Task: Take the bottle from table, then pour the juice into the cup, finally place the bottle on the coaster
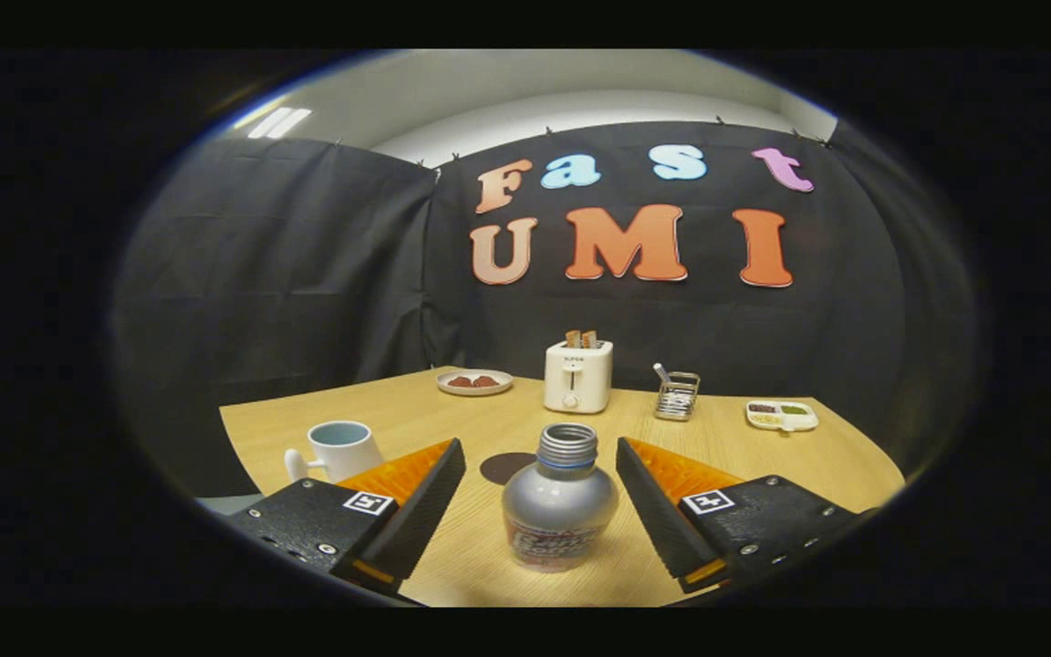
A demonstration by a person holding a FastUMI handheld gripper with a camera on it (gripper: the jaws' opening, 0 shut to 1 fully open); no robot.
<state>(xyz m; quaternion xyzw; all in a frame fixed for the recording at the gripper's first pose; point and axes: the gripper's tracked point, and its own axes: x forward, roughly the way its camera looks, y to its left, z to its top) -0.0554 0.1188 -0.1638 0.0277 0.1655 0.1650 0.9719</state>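
Tongs (541, 474) spread wide, bottle (559, 502) upright on tabletop (452, 557) btwn them, untouched, cap off. Smooth rounded metal-look body, prob slippery, light; pinch round belly below neck, keep level. Cup (340, 449) left, coaster (507, 468) just beyond.

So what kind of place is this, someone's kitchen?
More likely a staged booth than a real kitchen: black cloth walls round a wooden table laid out like a breakfast spread, with a toaster, mug and open bottle between the open gripper fingers.
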